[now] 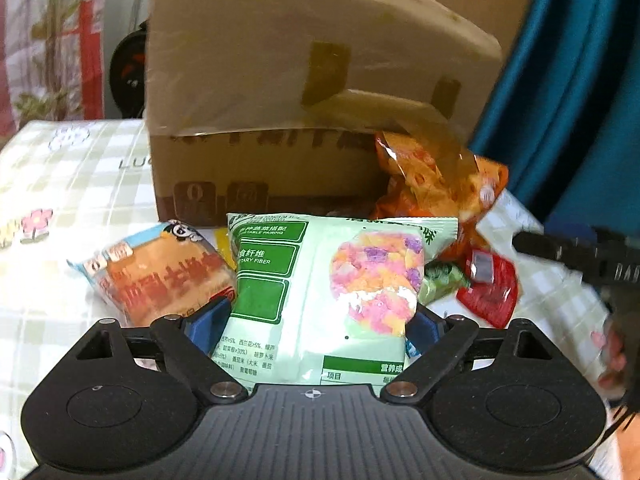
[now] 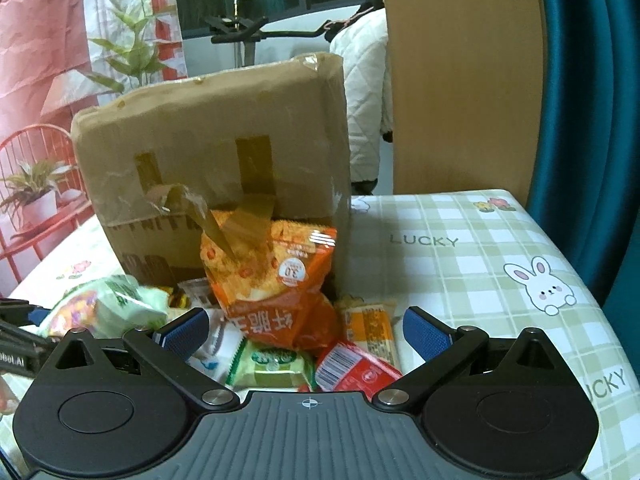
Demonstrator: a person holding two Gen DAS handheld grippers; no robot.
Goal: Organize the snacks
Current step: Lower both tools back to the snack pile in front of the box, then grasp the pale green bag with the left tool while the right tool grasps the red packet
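Note:
A pale green snack bag (image 1: 320, 280) with a fruit picture stands between the blue pads of my left gripper (image 1: 320, 320); both pads press its side edges. The same bag (image 2: 112, 308) shows blurred at the left of the right wrist view. Around it lie a bread packet (image 1: 160, 276), an orange chip bag (image 2: 276, 276), a small green packet (image 2: 276, 364) and a red packet (image 2: 356, 372). My right gripper (image 2: 306, 334) hangs open just above this pile, gripping nothing. A cardboard box (image 2: 208, 128) stands behind the snacks.
The table carries a green checked cloth (image 2: 480, 248) with rabbits and "LUCKY" print; its right part is bare. Loose brown tape (image 2: 216, 224) dangles from the box over the orange bag. A blue curtain (image 2: 592, 120) hangs at the right, and a wooden panel (image 2: 460, 80) stands behind.

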